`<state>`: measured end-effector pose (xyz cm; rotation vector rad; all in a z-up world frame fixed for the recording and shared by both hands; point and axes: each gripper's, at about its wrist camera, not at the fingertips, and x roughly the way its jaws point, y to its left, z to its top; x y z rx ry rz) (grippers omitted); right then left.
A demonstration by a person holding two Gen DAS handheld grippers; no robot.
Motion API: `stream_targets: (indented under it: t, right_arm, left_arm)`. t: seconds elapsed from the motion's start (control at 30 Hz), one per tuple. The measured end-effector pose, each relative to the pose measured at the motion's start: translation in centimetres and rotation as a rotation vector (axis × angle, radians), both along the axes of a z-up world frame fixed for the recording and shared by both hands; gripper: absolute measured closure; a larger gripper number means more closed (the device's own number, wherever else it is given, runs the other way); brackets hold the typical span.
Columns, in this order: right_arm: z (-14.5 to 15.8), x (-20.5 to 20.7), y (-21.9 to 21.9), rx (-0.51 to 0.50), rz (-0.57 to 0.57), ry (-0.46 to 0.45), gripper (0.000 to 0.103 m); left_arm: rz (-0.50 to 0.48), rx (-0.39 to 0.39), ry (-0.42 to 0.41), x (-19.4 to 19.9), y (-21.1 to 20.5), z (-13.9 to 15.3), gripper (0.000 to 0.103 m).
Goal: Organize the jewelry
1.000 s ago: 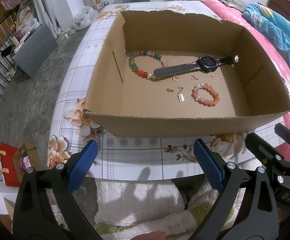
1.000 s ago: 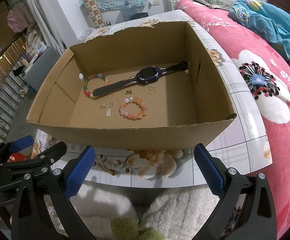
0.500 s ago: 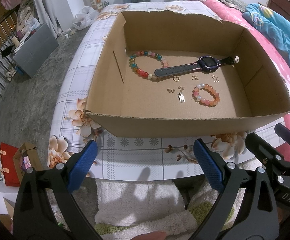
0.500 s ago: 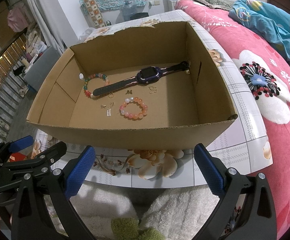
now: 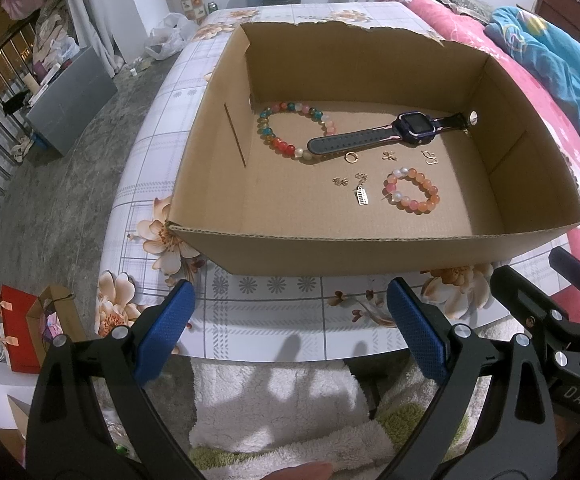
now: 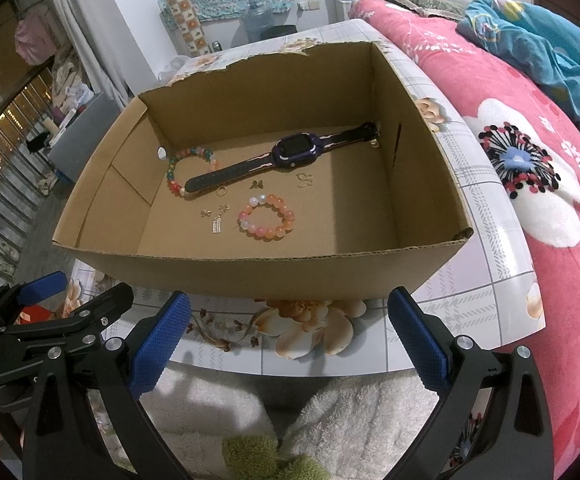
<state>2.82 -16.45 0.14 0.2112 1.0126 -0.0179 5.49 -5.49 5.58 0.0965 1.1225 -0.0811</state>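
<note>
Cardboard box (image 5: 369,248) already holds two bead bracelets (image 5: 411,193), a watch (image 5: 381,133) and small charms (image 5: 361,195), unsorted; both grippers (image 5: 286,332) (image 6: 288,334) hover outside, fingers wide apart, empty.

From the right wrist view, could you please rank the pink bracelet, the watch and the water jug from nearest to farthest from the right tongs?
1. Pink bracelet, box floor, near side.
2. Watch, behind it.
3. Water jug, beyond the table.

A table (image 5: 250,320) covered in a floral, grid-patterned cloth carries an open cardboard box (image 5: 369,248), set near its front edge. The box's far wall is torn along the top.
</note>
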Motion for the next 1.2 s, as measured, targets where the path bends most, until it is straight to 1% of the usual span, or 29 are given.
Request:
stream_targets:
  t: [1.2]
  right_arm:
    - [-0.02,-0.01,-0.16,0.001,0.0,0.0,0.007]
  left_arm:
    - [0.001,0.003,-0.002,-0.01,-0.13,0.04,0.01]
